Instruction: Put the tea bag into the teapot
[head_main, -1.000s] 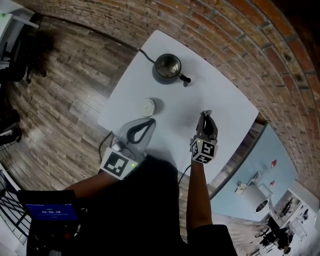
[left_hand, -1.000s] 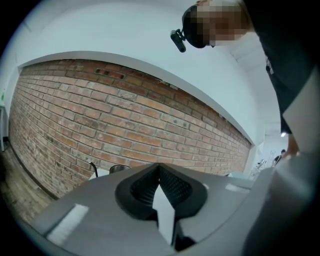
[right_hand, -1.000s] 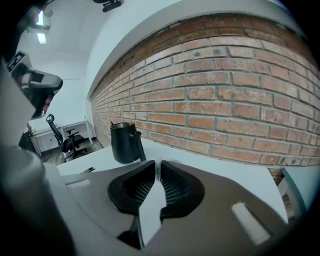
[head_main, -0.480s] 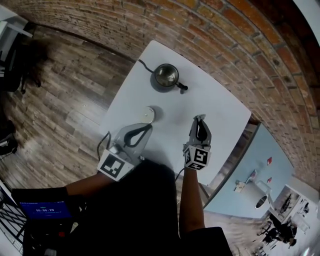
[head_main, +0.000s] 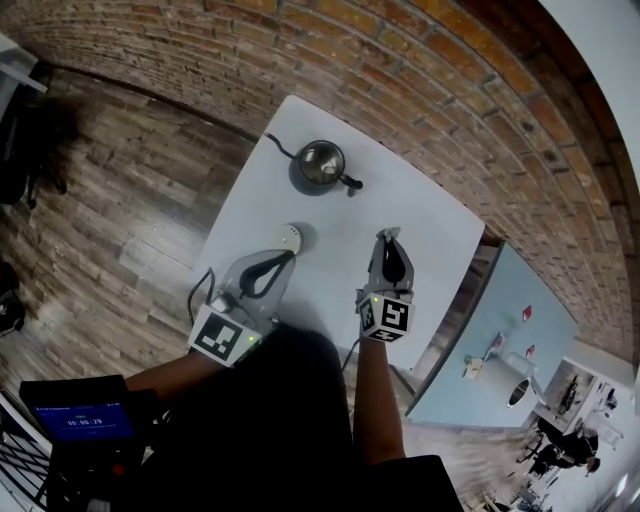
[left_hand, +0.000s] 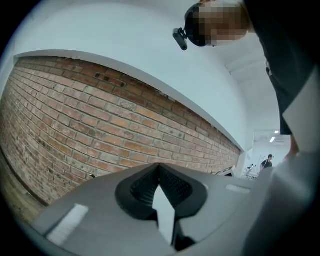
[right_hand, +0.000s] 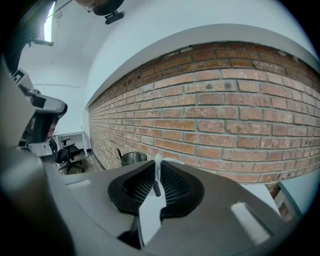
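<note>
**One tea bag (right_hand: 158, 161), pinched in right gripper (right_hand: 157, 169), not yet in teapot (head_main: 320, 165)**

Head view: the teapot sits on the far side of the white table (head_main: 430, 220), top open, shiny inside. A small round white disc (head_main: 292, 237) lies on the table between the teapot and the left gripper (head_main: 285, 257). It may be the lid, can't tell. Right gripper is over the near part of the table, well apart from the teapot. Tea bag too small to make out here.

Left gripper view: jaws together at the tips, nothing between them. Brick wall (left_hand: 100, 125) ahead.

Right gripper view: jaws nearly together, clamped on a thin white slip that sticks up past the tips. I read it as the tea bag or its tag, can't tell which. Teapot is ahead, left of the jaw line.

Handling, my read: near weightless, limp, and the paper tears easily. It'll likely swing if it hangs from a string. Tag or top edge is the right place to hold, and a light pinch is enough. Carry slow and centre it over the opening before release.
</note>
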